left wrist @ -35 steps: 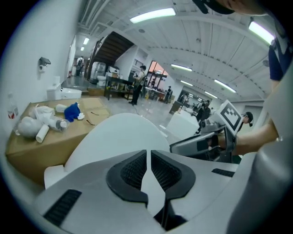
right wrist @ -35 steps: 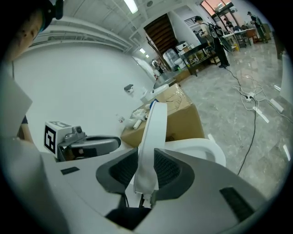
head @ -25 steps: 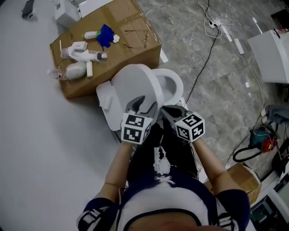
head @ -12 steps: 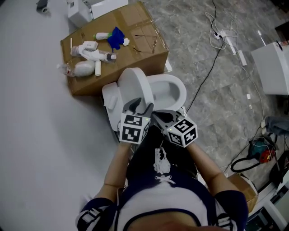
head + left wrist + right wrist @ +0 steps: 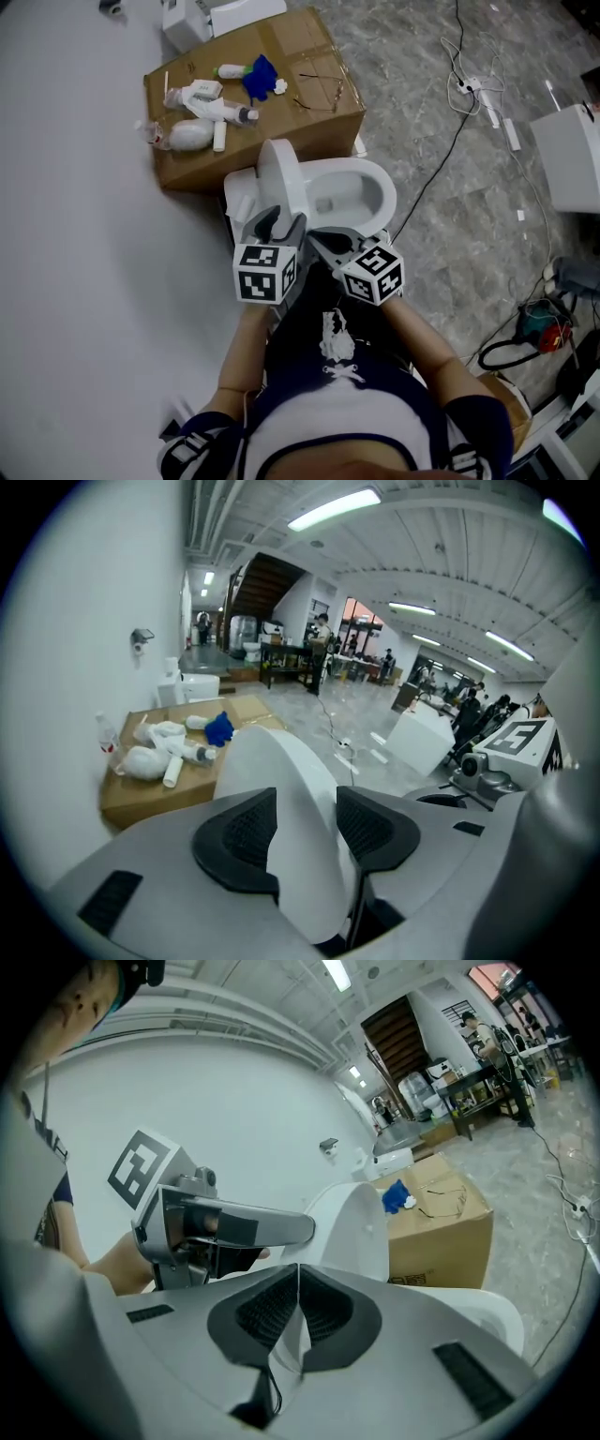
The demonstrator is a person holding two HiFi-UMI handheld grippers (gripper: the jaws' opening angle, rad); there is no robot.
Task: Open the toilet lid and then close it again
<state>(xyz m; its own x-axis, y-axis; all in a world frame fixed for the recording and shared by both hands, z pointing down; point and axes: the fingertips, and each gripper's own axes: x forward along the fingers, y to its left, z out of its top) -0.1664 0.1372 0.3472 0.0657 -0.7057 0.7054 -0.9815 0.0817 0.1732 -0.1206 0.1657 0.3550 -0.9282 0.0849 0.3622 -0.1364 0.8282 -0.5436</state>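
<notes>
Left gripper (image 5: 305,822) on toilet lid (image 5: 281,183), seemingly near upright.

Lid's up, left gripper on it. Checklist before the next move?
1. Left gripper clamped on lid: ok, the lid sits between its pads.
2. Right gripper clear of the lid: cannot tell. Its jaws are shut and empty, close beside the lid.
3. Lid raised: ok, near upright, bowl exposed.
4. Lid leaning on tank: cannot tell.
5. Room behind lid: cannot tell. The box stands close behind.
</notes>
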